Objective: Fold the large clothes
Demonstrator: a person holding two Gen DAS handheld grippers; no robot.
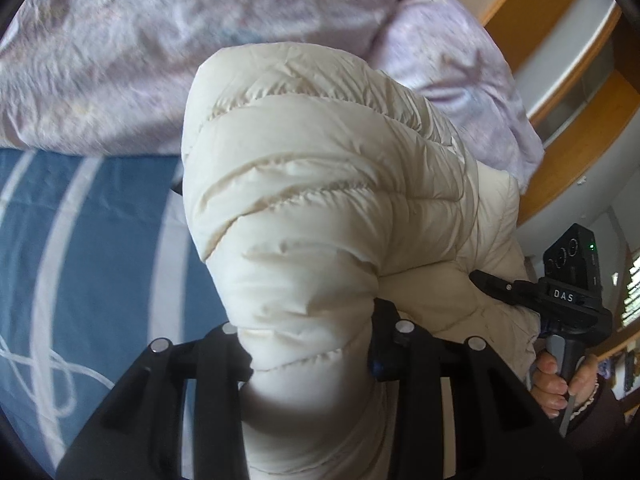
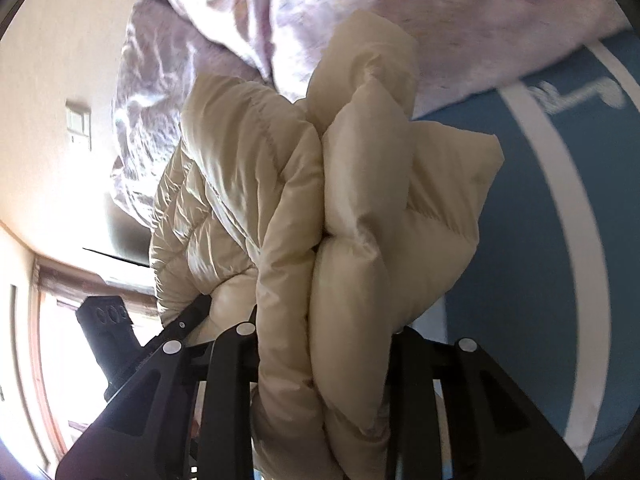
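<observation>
Holding the puffy cream jacket (image 1: pixel 304 184) up over the blue bed (image 1: pixel 100 240), I have my left hand-held gripper (image 1: pixel 308 344) and right hand-held gripper (image 2: pixel 324 344) both pinching it.

The puffer jacket (image 1: pixel 320 184) is cream quilted cloth, smooth with a faint sheen. The lilac duvet (image 1: pixel 160 52) is crinkled matt cloth. The blue sheet (image 1: pixel 100 240) looks flat, matt. The cabinet (image 1: pixel 560 40) is glossy wood.
</observation>
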